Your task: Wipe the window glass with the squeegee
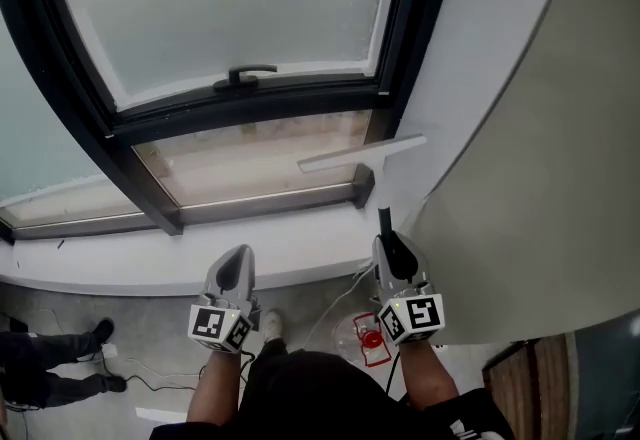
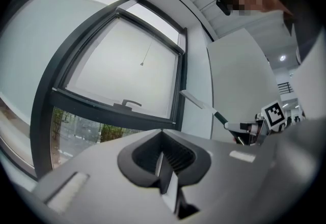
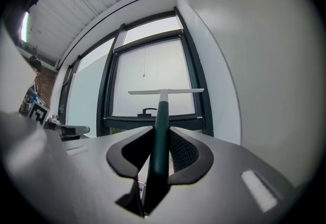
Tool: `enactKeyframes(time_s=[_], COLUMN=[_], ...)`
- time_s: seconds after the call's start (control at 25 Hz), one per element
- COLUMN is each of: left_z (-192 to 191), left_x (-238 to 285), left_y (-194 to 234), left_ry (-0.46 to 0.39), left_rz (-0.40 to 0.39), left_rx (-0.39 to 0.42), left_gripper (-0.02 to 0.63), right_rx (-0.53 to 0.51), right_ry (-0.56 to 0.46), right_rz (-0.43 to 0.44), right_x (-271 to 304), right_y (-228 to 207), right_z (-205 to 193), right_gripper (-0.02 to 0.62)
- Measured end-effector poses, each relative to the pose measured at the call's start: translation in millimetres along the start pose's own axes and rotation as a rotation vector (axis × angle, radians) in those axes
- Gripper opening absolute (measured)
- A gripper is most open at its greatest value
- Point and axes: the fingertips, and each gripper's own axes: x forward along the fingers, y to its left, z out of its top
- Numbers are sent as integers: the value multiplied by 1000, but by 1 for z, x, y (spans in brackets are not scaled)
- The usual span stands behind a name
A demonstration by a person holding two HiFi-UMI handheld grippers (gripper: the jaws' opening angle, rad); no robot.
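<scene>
Right gripper [image 3: 155,164] low, just in front of the body, jaws clamped on the dark handle of the squeegee [image 3: 162,116]. Left gripper [image 2: 164,167] beside it, jaws together, nothing between them.

Squeegee [image 1: 365,156] points up and away from the right gripper [image 1: 390,246]. Pale blade level, over the right part of the window frame [image 1: 395,78]. Contact with the glass [image 1: 230,8] not clear.

Left gripper [image 1: 237,266] hangs over the white sill [image 1: 120,268].

Beyond: lower pane [image 1: 250,158], then the frosted glass with a dark latch [image 1: 245,75] at its bottom edge.
</scene>
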Motion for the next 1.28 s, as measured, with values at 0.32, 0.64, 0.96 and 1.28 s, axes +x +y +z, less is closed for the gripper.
enactKeyframes(time_s=[0.32,0.64,0.96,1.28], left_z=[-9,-11,-2,-4], left_x=[-29,-38,-32,-33], left_y=[-29,-38,-34,-31], left_ry=[-10,-26,-39,-30], left_rz=[19,-4,-26,-22], left_rx=[-1,-13,-6,-22], left_gripper=[-2,-2,-2,-2], right_rx=[24,35,18,16], right_ry=[4,7,11,3], right_rz=[5,-10,-22,-32], right_x=[-37,-48,-42,-43], right_y=[0,6,14,14], right_z=[-15,-15,-16,-11], right_gripper=[95,95,95,95])
